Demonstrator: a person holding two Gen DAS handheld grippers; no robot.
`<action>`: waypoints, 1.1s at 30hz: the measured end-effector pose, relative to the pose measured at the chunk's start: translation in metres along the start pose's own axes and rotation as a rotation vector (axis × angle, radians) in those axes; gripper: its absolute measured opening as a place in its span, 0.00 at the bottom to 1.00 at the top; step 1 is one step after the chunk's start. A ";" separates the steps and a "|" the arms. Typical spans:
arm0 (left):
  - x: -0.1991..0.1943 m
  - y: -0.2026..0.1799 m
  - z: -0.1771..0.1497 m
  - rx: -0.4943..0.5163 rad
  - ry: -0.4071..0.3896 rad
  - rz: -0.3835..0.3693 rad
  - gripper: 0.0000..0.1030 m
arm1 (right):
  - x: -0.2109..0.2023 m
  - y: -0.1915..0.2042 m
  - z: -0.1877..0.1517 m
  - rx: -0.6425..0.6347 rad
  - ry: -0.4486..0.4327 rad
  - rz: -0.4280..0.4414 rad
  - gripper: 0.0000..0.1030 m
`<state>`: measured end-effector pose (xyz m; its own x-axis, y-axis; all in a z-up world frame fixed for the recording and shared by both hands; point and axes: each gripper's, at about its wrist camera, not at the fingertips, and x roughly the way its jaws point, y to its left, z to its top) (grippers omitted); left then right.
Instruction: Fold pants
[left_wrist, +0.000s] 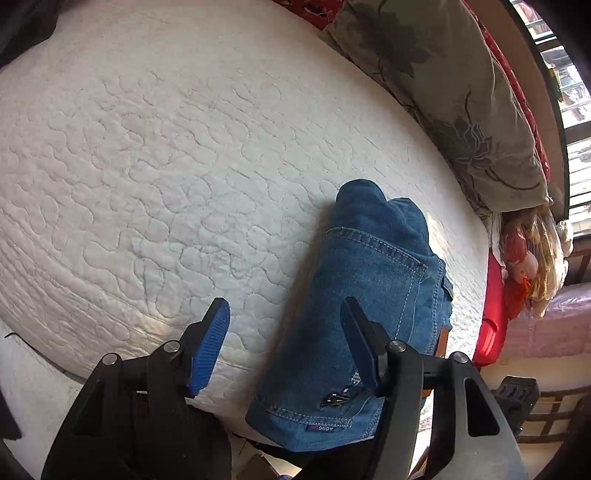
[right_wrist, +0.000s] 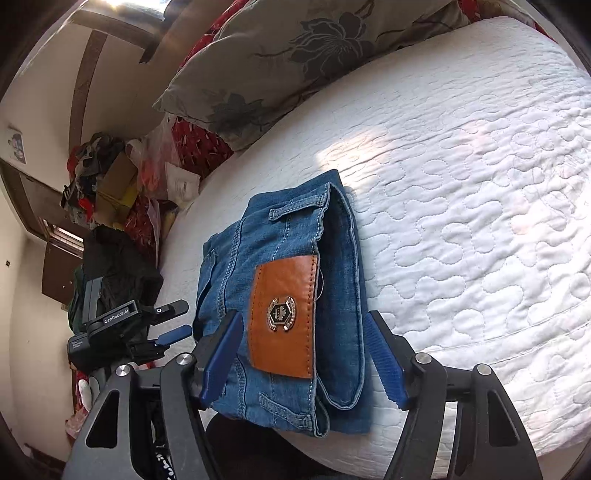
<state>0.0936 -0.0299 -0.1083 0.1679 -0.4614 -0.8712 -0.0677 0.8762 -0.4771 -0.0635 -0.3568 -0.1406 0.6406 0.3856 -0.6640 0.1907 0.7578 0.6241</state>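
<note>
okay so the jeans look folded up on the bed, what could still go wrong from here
1. The folded jeans lie at the near edge of the white mattress, one end slightly overhanging; a nudge could tip the bundle off.
2. The right gripper is open with its fingers straddling the bundle, so pulling back carelessly could snag a layer and undo the fold.
3. The left gripper, also open, has one finger over the denim and could drag it.
</note>
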 end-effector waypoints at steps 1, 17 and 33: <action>0.000 0.003 -0.006 0.002 0.008 -0.006 0.60 | 0.001 -0.001 -0.004 -0.002 0.009 -0.003 0.68; 0.027 -0.013 -0.083 0.175 0.048 0.097 0.71 | 0.045 -0.002 -0.053 -0.121 0.141 -0.084 0.82; 0.003 0.020 -0.064 0.123 0.017 0.080 0.71 | 0.041 -0.024 -0.036 0.167 0.142 0.046 0.98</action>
<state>0.0302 -0.0221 -0.1276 0.1501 -0.3908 -0.9082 0.0412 0.9203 -0.3891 -0.0688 -0.3405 -0.1974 0.5429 0.4966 -0.6772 0.2919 0.6446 0.7066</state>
